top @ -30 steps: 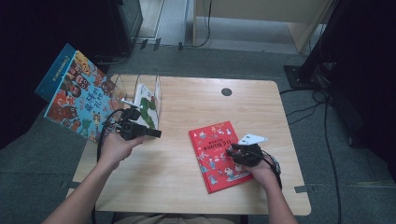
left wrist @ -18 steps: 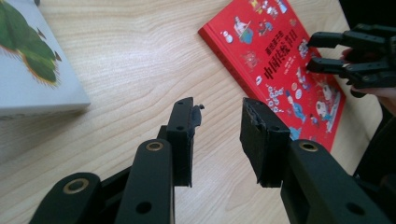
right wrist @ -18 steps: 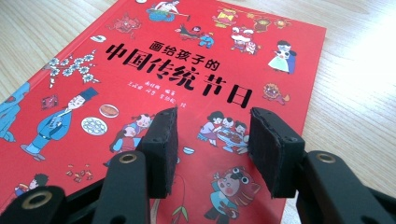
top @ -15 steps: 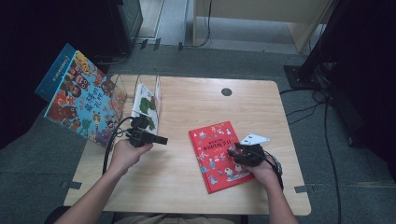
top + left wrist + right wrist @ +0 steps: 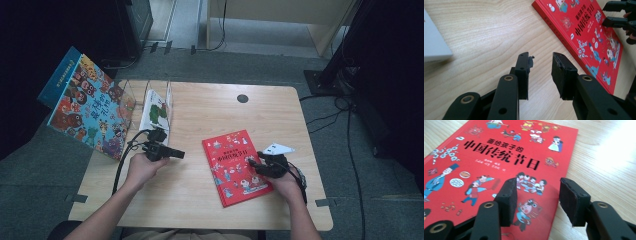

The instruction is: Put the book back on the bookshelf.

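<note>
A red picture book (image 5: 233, 161) lies flat on the wooden table (image 5: 210, 115), right of centre. My right gripper (image 5: 253, 164) rests at the book's right edge. In the right gripper view (image 5: 537, 183) its jaws stand apart, one over the red cover (image 5: 499, 155) and one over bare wood. They have just been opening, and the pads press on nothing. My left gripper (image 5: 181, 154) hovers low over the table left of the book and points at it. In the left gripper view (image 5: 541, 57) its jaws are open with only wood between them, and the book (image 5: 589, 32) lies beyond.
A clear acrylic book rack (image 5: 150, 92) stands at the table's left, holding a white and green book (image 5: 157, 112). A large colourful book (image 5: 87, 107) leans off the table's left edge. A round cable hole (image 5: 242, 98) sits at the back.
My left gripper has come away from the rack, moving down and to the right toward the red book. My right hand has stayed at the book's edge.
</note>
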